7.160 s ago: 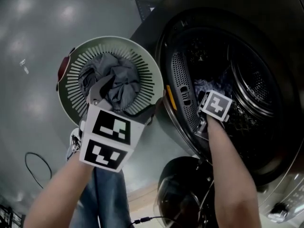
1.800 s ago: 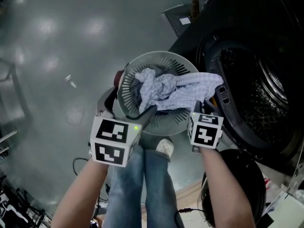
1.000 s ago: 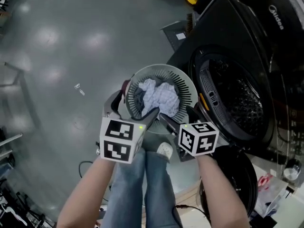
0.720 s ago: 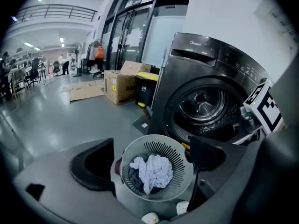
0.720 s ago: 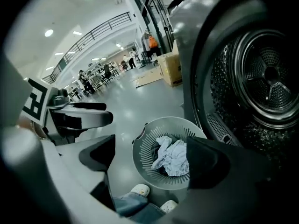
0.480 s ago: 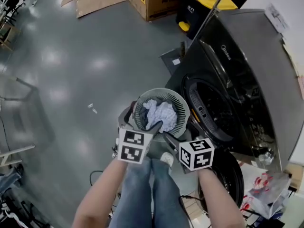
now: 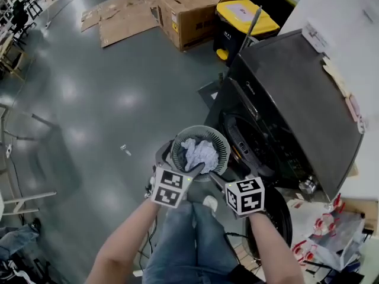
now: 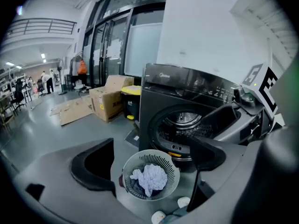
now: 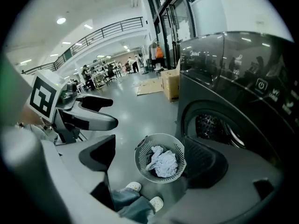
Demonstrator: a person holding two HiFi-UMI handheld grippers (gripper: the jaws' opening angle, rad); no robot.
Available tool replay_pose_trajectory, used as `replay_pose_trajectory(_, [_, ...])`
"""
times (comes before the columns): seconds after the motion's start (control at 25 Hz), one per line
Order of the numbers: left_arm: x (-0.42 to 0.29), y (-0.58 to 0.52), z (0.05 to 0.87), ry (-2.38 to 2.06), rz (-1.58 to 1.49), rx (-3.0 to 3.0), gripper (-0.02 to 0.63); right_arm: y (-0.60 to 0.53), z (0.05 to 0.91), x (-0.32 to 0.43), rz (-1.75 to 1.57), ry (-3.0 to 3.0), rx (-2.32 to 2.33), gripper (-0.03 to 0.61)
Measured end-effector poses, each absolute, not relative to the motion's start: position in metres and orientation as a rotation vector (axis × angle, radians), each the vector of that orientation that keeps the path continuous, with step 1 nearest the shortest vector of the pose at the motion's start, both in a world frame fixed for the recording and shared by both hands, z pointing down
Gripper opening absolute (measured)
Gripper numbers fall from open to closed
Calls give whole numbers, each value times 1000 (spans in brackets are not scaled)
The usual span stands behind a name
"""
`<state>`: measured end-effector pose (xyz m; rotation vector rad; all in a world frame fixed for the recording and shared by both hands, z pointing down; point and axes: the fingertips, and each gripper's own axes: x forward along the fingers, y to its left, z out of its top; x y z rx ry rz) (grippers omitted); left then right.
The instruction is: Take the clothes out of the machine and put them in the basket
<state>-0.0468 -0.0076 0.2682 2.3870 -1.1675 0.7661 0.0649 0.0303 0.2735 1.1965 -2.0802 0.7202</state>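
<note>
- while held up high over the floor (image 7: 106,99), both wide open and gripping nothing: left gripper (image 8: 152,146) and right gripper (image 9: 149,143), likely because of no pulling to do right now.
- far down below, seen through the gap of each pair of jaws but not touched: round grey basket (image 7: 216,138) on the floor, just beside the open front of the machine (image 7: 290,93), likely kept close to make each trip short.
- inside the basket: clothes (image 7: 201,154), a light crumpled piece on top and something darker under it.
- looks like a job almost or fully done, going by the pile in the basket and the bare-looking drum (image 8: 187,120).
- hard to tell: the back and bottom of the drum, too dark, and partly behind a jaw in the left gripper view, so maybe a small thing left in there.
- hidden: how many pieces under the top cloth.
- partly covered: machine door (image 7: 283,215), swung open low down, mostly behind the right arm (image 7: 266,253) in the head view.
- just in front of the basket: pale shoes (image 9: 134,186) and blue trouser legs (image 7: 189,241) of the person, standing close.
- far behind, small and a bit fuzzy: cardboard boxes (image 7: 189,10) and a bin (image 7: 246,10) with a yellow lid.
</note>
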Motion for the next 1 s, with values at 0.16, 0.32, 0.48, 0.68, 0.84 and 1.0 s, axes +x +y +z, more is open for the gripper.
replay_pose_trajectory(0.16, [-41, -2, 234, -1146, 785, 2457, 509, 40, 234, 73, 705, -2093, 1233, 454])
replay_pose_trajectory(0.32, [-40, -3, 197, -1178, 751, 2481, 509, 44, 197, 82, 690, -2119, 1284, 454])
replay_pose_trajectory(0.48, [-39, -5, 163, -1251, 685, 2454, 509, 46, 169, 95, 671, -2129, 1319, 454])
replay_pose_trajectory(0.68, [-32, -9, 116, -1318, 594, 2466, 509, 42, 129, 114, 623, -2134, 1368, 453])
replay_pose_trajectory(0.84, [-28, -14, 78, -1362, 523, 2492, 509, 38, 90, 125, 557, -2158, 1393, 453])
replay_pose_trajectory(1.0, [-23, -19, 45, -1392, 442, 2502, 509, 36, 57, 138, 510, -2180, 1443, 453])
